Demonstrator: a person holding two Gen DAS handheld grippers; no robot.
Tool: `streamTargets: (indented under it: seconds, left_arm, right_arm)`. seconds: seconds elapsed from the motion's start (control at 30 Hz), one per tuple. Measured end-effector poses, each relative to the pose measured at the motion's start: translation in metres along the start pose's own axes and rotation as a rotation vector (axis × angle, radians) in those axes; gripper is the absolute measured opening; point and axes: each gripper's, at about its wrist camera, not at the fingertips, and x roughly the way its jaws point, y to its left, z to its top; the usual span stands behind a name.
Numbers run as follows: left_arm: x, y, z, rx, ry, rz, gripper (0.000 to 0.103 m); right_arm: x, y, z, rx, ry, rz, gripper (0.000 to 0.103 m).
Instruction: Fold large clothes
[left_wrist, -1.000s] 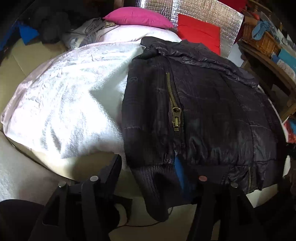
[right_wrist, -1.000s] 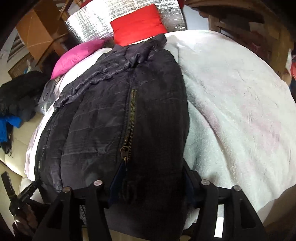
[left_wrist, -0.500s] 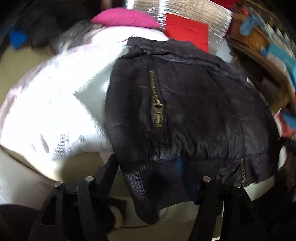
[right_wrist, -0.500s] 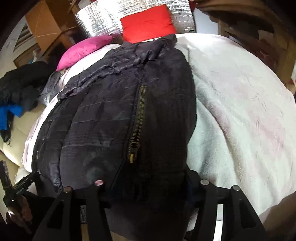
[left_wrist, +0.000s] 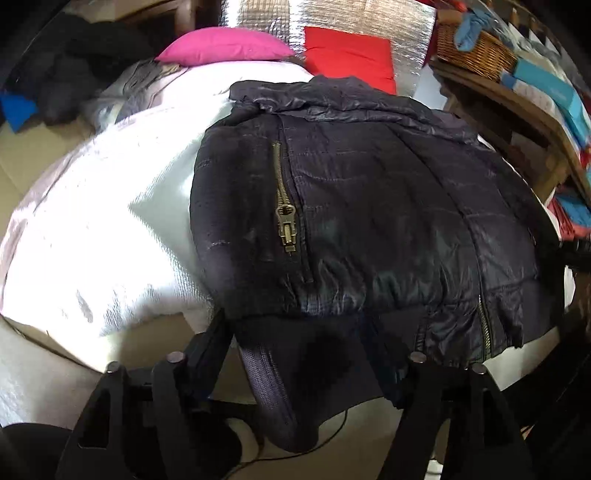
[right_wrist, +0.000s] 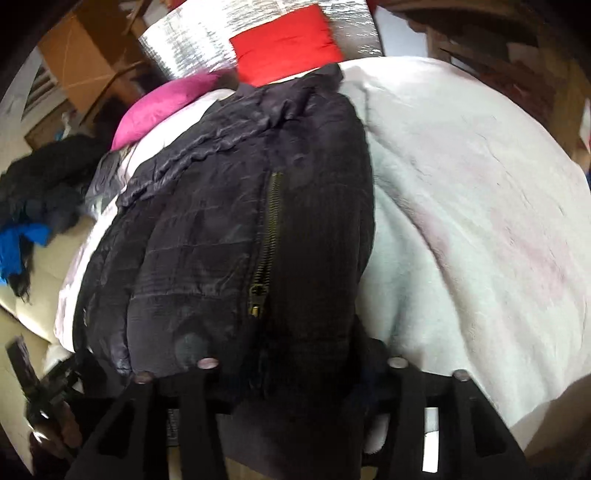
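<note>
Both tongs are closing on the jacket's (left_wrist: 369, 206) near hem, left tongs (left_wrist: 306, 354) and right tongs (right_wrist: 299, 365) with ribbed cuff between the jaws; jacket lies on the bed (right_wrist: 480, 221), slid slightly nearer than a moment ago; the fold can start.

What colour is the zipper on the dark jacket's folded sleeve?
Antique brass, a dull gold-brown, against the black quilted jacket. The zipper shows best in the left wrist view.

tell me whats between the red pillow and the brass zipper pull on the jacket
Only the jacket's own dark quilted fabric and crumpled collar, per the left wrist view.
</note>
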Motion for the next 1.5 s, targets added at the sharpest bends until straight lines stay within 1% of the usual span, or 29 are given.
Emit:
streamTargets:
  seconds: [0.03,0.1,0.17,0.23,0.27,0.33,0.4,0.47,0.5,0.53,0.63,0.7,0.77,0.8,0.87,0.9,0.93,0.97,1.0,1.03,1.07,1.1,1.13,1.2,1.27,1.33,1.37,1.43,1.5]
  left_arm:
    - [-0.002,0.002,0.000,-0.002,-0.009,0.011,0.032]
    - [-0.003,0.010,0.002,-0.042,-0.013,0.007,0.020]
    - [-0.004,0.019,0.001,-0.093,-0.005,-0.033,0.020]
    - [-0.004,0.019,0.001,-0.092,-0.001,-0.031,0.020]
    - [-0.002,0.016,0.002,-0.083,0.004,-0.029,0.023]
    - [0.002,0.010,0.002,-0.065,0.025,-0.065,0.065]
    - [0.008,0.002,0.002,-0.025,0.056,-0.072,0.068]
    - [0.008,-0.002,0.002,0.011,0.055,-0.044,0.056]
    - [0.006,0.000,0.002,0.004,0.049,-0.031,0.036]
    - [0.005,0.006,0.003,-0.018,0.046,-0.024,0.022]
    - [0.004,0.025,0.002,-0.132,0.035,-0.067,0.012]
    - [0.001,0.022,0.001,-0.119,0.015,-0.064,0.012]
    - [-0.001,0.018,0.000,-0.090,0.009,-0.048,0.012]
    - [0.000,0.017,0.000,-0.091,0.021,-0.052,0.016]
    - [0.003,0.019,-0.002,-0.113,0.046,-0.090,0.033]
    - [0.003,0.019,-0.003,-0.117,0.059,-0.124,0.045]
    - [0.005,0.016,-0.003,-0.107,0.064,-0.134,0.048]
    - [0.003,0.013,-0.004,-0.086,0.059,-0.117,0.048]
    - [0.003,0.011,-0.004,-0.072,0.052,-0.100,0.037]
    - [0.004,0.012,-0.002,-0.074,0.045,-0.076,0.019]
    - [0.004,0.017,-0.001,-0.099,0.044,-0.074,0.013]
    - [0.005,0.024,0.000,-0.140,0.048,-0.102,0.010]
    - [0.004,0.030,0.000,-0.181,0.047,-0.129,0.009]
    - [0.001,0.032,0.001,-0.195,0.025,-0.132,0.009]
    - [-0.006,0.026,0.002,-0.157,-0.018,-0.122,0.009]
    - [-0.007,0.024,0.002,-0.141,-0.016,-0.128,0.009]
    - [-0.003,0.025,0.001,-0.152,0.007,-0.135,0.014]
    - [0.006,0.028,-0.001,-0.187,0.065,-0.180,0.040]
    - [0.008,0.025,0.000,-0.167,0.069,-0.180,0.041]
  right_arm:
    - [-0.002,-0.005,0.000,0.026,0.000,0.002,0.055]
    - [0.001,-0.014,-0.001,0.079,0.026,0.017,0.057]
    - [0.007,-0.010,-0.004,0.054,0.049,0.027,0.057]
    - [0.006,0.010,-0.006,-0.064,0.029,0.010,0.057]
    - [0.002,0.020,-0.008,-0.105,0.014,0.041,0.055]
    - [-0.007,0.034,-0.010,-0.155,-0.011,0.118,0.055]
    - [-0.005,0.033,-0.009,-0.142,-0.009,0.096,0.055]
    - [0.007,0.022,-0.010,-0.092,0.036,0.025,0.057]
    - [0.006,0.019,-0.011,-0.085,0.032,0.031,0.057]
    - [0.003,0.018,-0.010,-0.084,0.029,0.042,0.058]
    - [-0.007,0.027,-0.013,-0.132,0.014,0.110,0.056]
    - [-0.016,0.032,-0.013,-0.152,-0.009,0.183,0.052]
    - [-0.017,0.031,-0.011,-0.135,-0.017,0.201,0.052]
    - [-0.011,0.030,-0.011,-0.126,-0.001,0.173,0.052]
    - [0.001,0.025,-0.014,-0.104,0.029,0.090,0.054]
    - [0.004,0.022,-0.014,-0.093,0.035,0.063,0.058]
    - [0.003,0.022,-0.016,-0.095,0.030,0.067,0.062]
    - [0.002,0.025,-0.016,-0.106,0.026,0.080,0.069]
    - [0.001,0.032,-0.018,-0.134,0.024,0.087,0.069]
    - [0.001,0.037,-0.018,-0.176,0.016,0.084,0.067]
    - [-0.001,0.042,-0.019,-0.215,0.003,0.085,0.055]
    - [-0.005,0.046,-0.019,-0.236,-0.016,0.083,0.033]
    - [-0.006,0.048,-0.018,-0.237,-0.029,0.080,0.031]
    - [-0.015,0.042,-0.013,-0.189,-0.067,0.127,0.029]
    - [-0.019,0.037,-0.011,-0.152,-0.077,0.170,0.029]
    - [-0.012,0.035,-0.010,-0.141,-0.053,0.130,0.029]
    - [-0.013,0.030,-0.013,-0.130,-0.033,0.103,0.032]
    - [-0.014,0.019,-0.020,-0.078,0.015,0.084,0.032]
    - [-0.016,0.013,-0.021,-0.049,0.022,0.078,0.034]
